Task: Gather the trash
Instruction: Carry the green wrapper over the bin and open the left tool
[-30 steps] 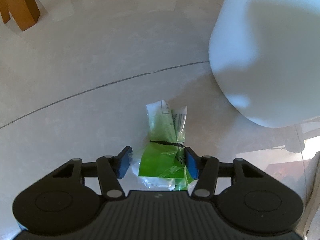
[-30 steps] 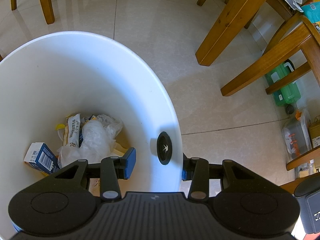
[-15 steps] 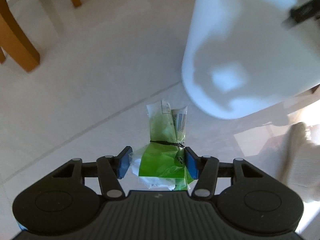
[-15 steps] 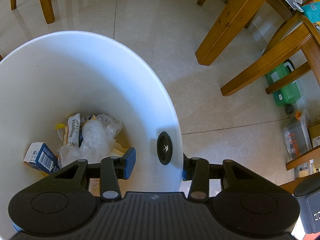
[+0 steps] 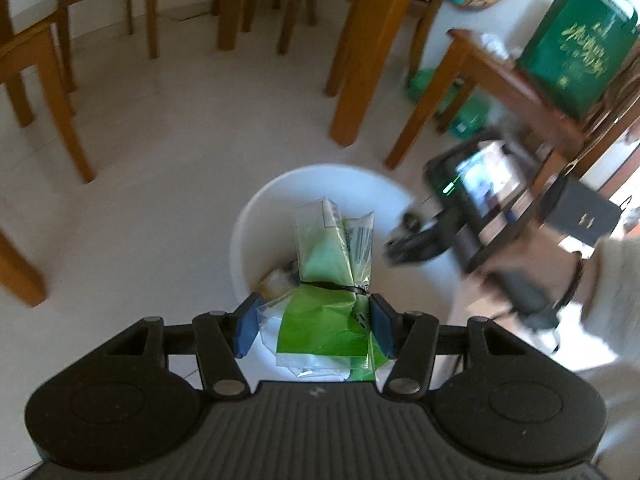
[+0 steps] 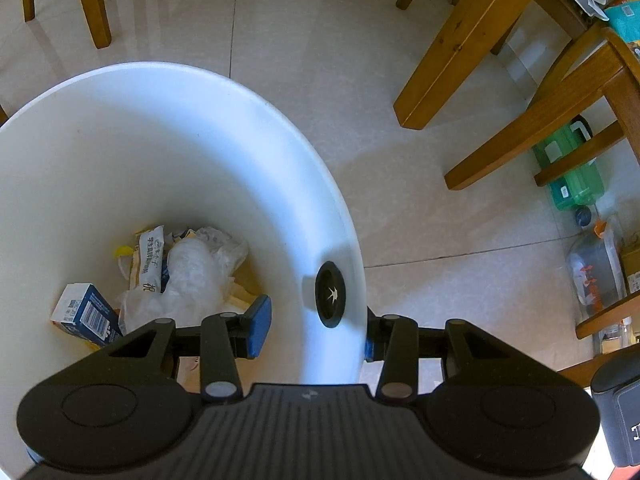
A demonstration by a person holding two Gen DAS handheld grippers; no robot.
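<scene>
A crumpled green and clear wrapper (image 5: 324,252), tied with a black band, sits pinched between the blue pads of my left gripper (image 5: 313,322). It hangs above the mouth of the white bin (image 5: 256,216). My right gripper (image 6: 314,338) is shut on the bin's wall (image 6: 240,140), one finger inside and one outside, just below a black round knob (image 6: 330,294). In the left wrist view the right gripper (image 5: 404,236) shows blurred at the bin's right rim. Inside the bin lie a blue carton (image 6: 86,316), clear plastic (image 6: 192,272) and a printed packet (image 6: 150,260).
Wooden chair and table legs (image 5: 372,52) stand around on the pale tiled floor. A green bag (image 5: 576,48) rests on a low wooden stool at the right. A green bottle (image 6: 572,172) lies under a chair. A person's cream sleeve (image 5: 616,292) is at the right.
My left gripper has risen with the green wrapper from the floor beside the bin to above the bin's mouth. The right gripper and the bin have stayed put.
</scene>
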